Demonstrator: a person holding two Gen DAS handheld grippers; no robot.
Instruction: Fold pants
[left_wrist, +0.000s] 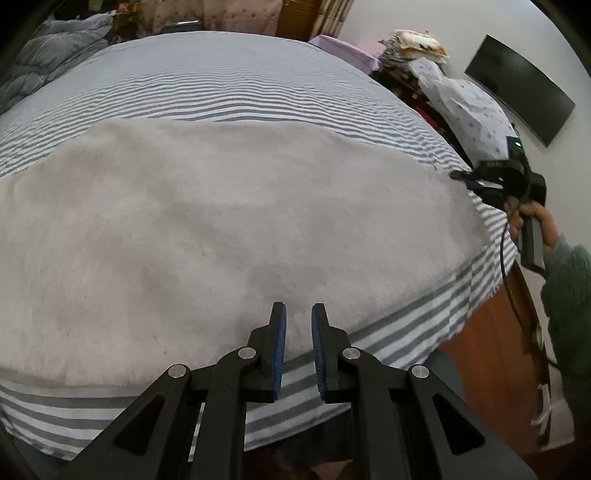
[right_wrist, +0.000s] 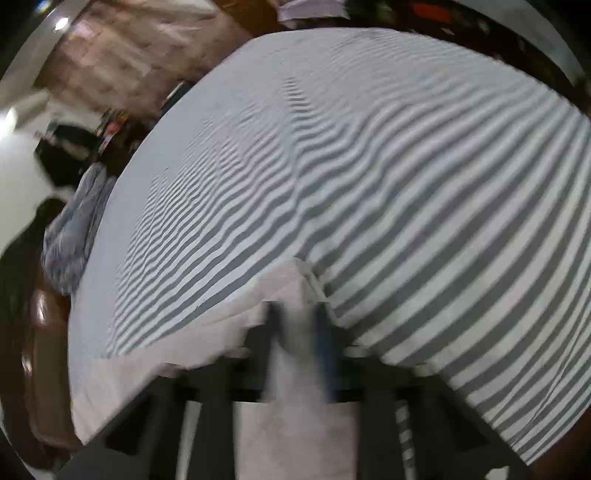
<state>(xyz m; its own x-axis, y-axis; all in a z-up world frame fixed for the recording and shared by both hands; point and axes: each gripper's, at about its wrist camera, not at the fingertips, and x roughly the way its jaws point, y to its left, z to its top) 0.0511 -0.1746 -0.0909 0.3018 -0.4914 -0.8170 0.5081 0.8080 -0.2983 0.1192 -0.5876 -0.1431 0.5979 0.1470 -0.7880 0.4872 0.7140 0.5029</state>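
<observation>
Pale grey pants (left_wrist: 229, 221); grey-white striped bedsheet (left_wrist: 229, 85); blue pads on black fingers (left_wrist: 280, 347).

In the left wrist view, the pants (left_wrist: 229, 229) lay spread across the bed (left_wrist: 229, 81), filling the middle of the frame, with bare sheet beyond them and along the lower edge. The left gripper (left_wrist: 298, 347) sat at the bottom centre, over the pants' near edge. The right gripper (left_wrist: 476, 181) was at the right edge, at the pants' far corner, held by a hand (left_wrist: 535, 225). A quilt (left_wrist: 48, 55) lay at upper left, a screen (left_wrist: 521, 88) at upper right. In the right wrist view, the pants (right_wrist: 295, 369) ran between the fingers (right_wrist: 325, 350) at the bottom centre.
</observation>
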